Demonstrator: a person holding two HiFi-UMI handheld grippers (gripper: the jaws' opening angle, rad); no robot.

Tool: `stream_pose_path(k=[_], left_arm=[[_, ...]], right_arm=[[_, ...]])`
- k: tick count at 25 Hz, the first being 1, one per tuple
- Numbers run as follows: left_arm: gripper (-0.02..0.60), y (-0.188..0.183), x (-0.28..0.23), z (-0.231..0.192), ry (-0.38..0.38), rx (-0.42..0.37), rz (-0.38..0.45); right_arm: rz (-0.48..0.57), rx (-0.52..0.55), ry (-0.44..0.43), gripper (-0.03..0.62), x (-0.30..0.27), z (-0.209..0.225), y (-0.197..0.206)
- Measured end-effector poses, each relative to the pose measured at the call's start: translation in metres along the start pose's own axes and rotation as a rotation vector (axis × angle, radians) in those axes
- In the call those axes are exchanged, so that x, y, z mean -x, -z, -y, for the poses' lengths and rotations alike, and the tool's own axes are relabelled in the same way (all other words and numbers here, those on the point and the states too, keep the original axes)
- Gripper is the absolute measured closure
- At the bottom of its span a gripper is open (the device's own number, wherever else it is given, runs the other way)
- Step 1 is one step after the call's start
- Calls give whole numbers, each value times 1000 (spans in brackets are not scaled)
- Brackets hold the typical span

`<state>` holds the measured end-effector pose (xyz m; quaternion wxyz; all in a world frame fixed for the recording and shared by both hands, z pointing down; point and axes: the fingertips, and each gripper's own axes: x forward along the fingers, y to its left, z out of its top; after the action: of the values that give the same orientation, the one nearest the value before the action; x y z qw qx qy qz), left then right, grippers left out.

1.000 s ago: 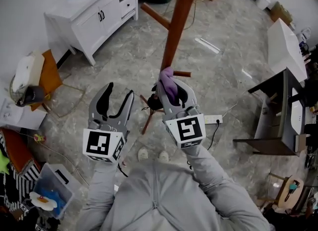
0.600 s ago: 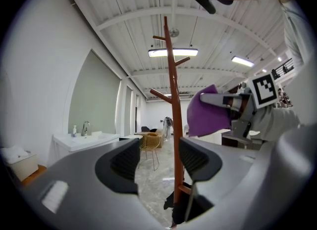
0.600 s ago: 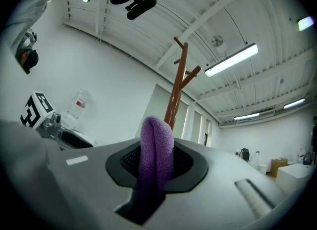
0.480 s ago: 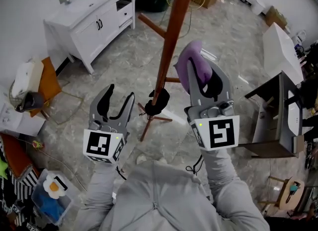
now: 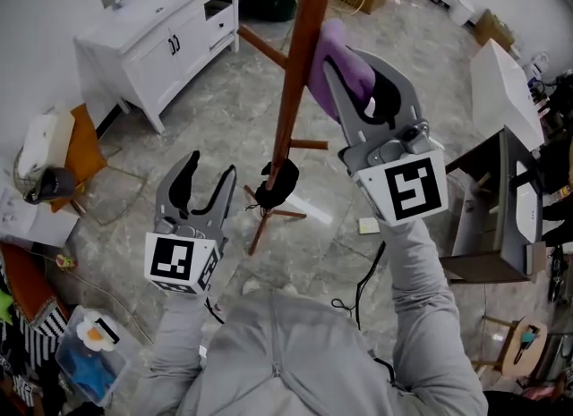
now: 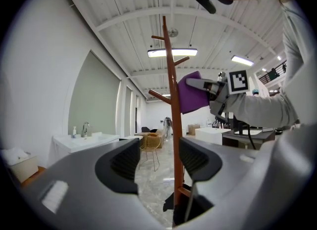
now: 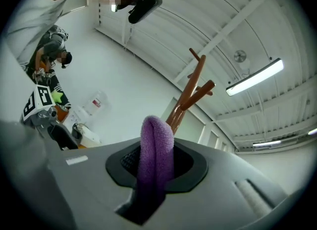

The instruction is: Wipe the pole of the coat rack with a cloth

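Note:
The coat rack's brown wooden pole rises through the middle of the head view, with side pegs and a splayed foot on the floor. My right gripper is raised high and shut on a purple cloth, which presses against the pole's right side. The right gripper view shows the folded cloth pinched between the jaws, with the pole just beyond it. My left gripper hangs low at the left, open and holding nothing. In the left gripper view the pole stands ahead, with the cloth against it.
A white vanity cabinet stands at the back left. A dark desk and a white box are at the right. Something black hangs low on the pole. Clutter and a plastic bin lie at the lower left.
My right gripper has risen with the cloth from low on the pole to high on it, and the cloth now touches the pole again. The left gripper has hardly moved.

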<state>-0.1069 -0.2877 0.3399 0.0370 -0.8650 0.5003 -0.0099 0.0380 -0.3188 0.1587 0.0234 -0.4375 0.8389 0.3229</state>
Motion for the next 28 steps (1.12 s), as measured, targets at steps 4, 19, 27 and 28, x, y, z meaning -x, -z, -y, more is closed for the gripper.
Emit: stream_pose_path(k=[4, 19, 27, 28], left_arm=[[314, 3, -1, 5, -11, 10, -5], [314, 15, 8, -2, -50, 35, -27], [314, 23, 6, -2, -39, 46, -39], [314, 24, 6, -2, -38, 47, -40]], right_arm=[[4, -52, -76, 525, -11, -13, 16], [-187, -198, -177, 525, 11, -64, 99], [-261, -287, -164, 525, 24, -90, 141], [-265, -288, -166, 525, 25, -92, 144]])
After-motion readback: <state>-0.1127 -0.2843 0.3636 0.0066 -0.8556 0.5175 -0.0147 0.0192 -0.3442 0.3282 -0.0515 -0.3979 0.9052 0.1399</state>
